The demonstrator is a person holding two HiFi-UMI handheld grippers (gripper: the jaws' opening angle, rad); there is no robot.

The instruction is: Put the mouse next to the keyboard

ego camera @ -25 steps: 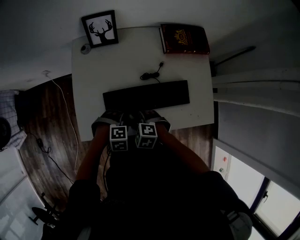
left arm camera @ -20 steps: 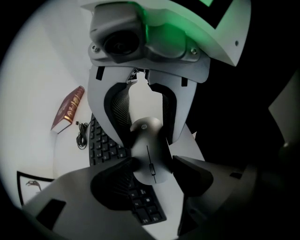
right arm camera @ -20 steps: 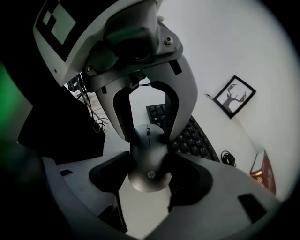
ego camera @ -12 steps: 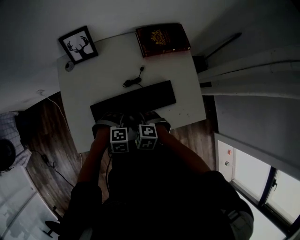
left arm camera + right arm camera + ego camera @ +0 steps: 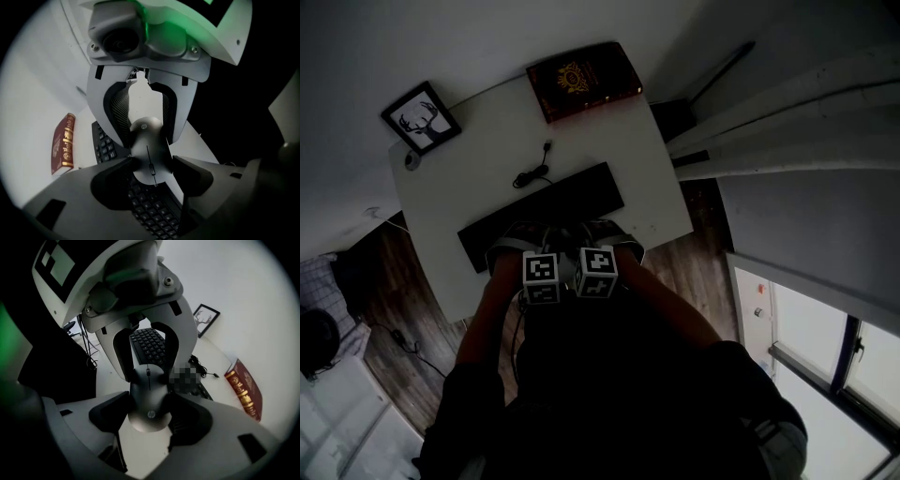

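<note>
Left gripper (image 5: 152,161) and right gripper (image 5: 149,404): each is pinched on the mouse (image 5: 149,417) flanks | mouse is judged light, stiff, smooth | best held mid-sides

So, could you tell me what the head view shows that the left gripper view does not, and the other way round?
Only the head view shows the framed deer picture, the black cable behind the keyboard, the wooden floor and the marker cubes from above. Only the left gripper view shows the mouse, clamped by the left gripper at one end and the right gripper at the other; the head view does not show it. Both show the keyboard, the red book and the white table.
</note>
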